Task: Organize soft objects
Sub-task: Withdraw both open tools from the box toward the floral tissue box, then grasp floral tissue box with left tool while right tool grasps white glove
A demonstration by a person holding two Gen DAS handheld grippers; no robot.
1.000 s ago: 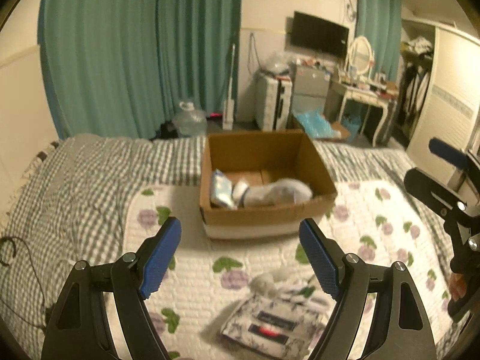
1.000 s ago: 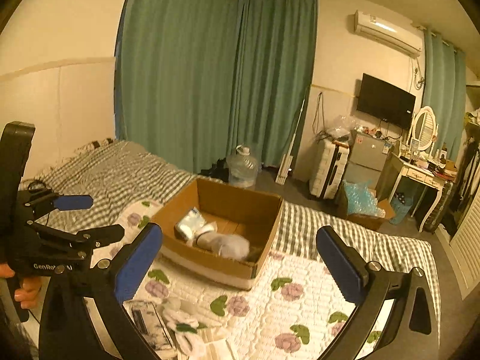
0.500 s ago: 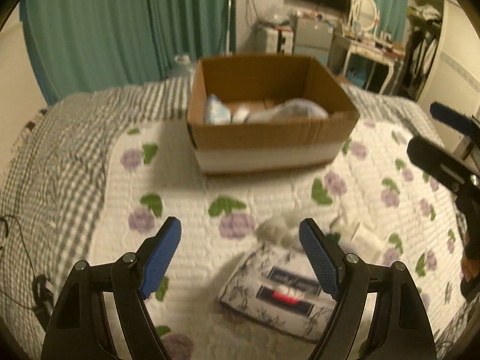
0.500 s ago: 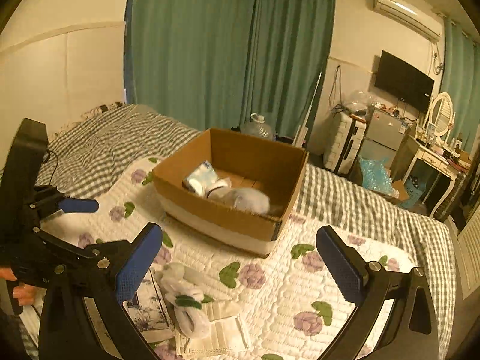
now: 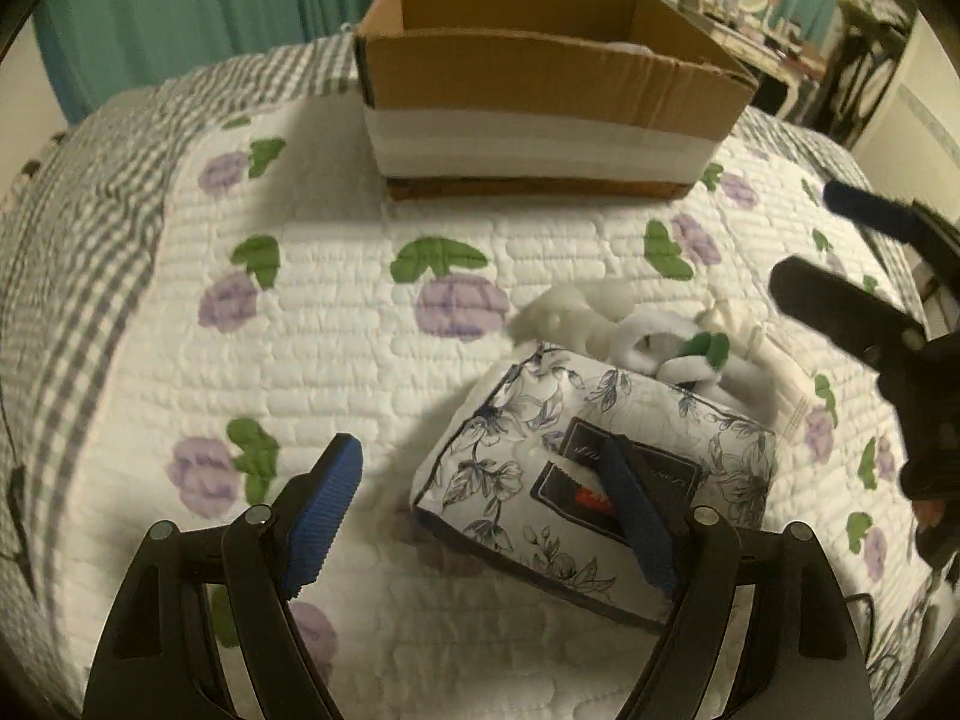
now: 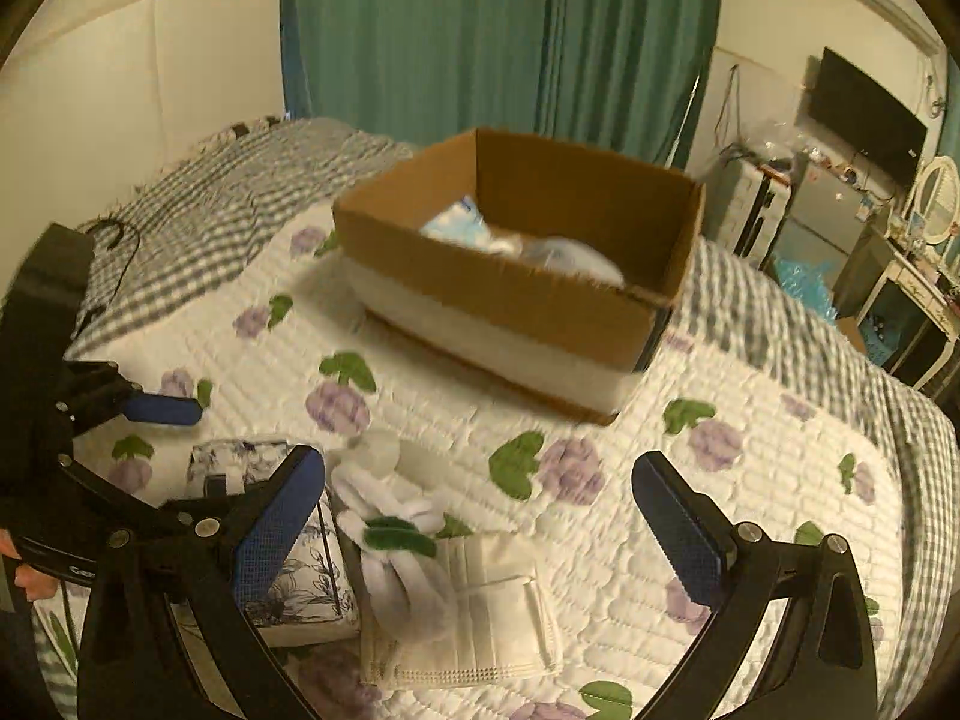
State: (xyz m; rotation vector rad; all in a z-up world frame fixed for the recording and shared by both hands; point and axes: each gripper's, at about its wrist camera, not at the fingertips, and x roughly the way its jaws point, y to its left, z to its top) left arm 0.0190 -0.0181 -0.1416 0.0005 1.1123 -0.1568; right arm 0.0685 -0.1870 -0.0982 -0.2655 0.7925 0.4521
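A floral tissue pack (image 5: 576, 468) lies on the flowered quilt (image 5: 336, 324), under my open left gripper (image 5: 486, 510), whose right finger hangs over the pack. White socks with a green patch (image 5: 672, 348) and a white face mask (image 6: 492, 618) lie beside the pack (image 6: 300, 588). My right gripper (image 6: 480, 516) is open and empty above the socks (image 6: 390, 534) and mask. An open cardboard box (image 5: 540, 84) stands further back; it holds soft white and blue items (image 6: 516, 240).
The bed has a grey checked blanket (image 6: 228, 192) around the quilt. Teal curtains (image 6: 480, 30) hang behind. A dresser, mirror and TV (image 6: 864, 114) stand at the right, off the bed.
Both grippers have dropped lower and closer to the quilt. The left one now hangs right over the tissue pack; the box has moved up and away in both views.
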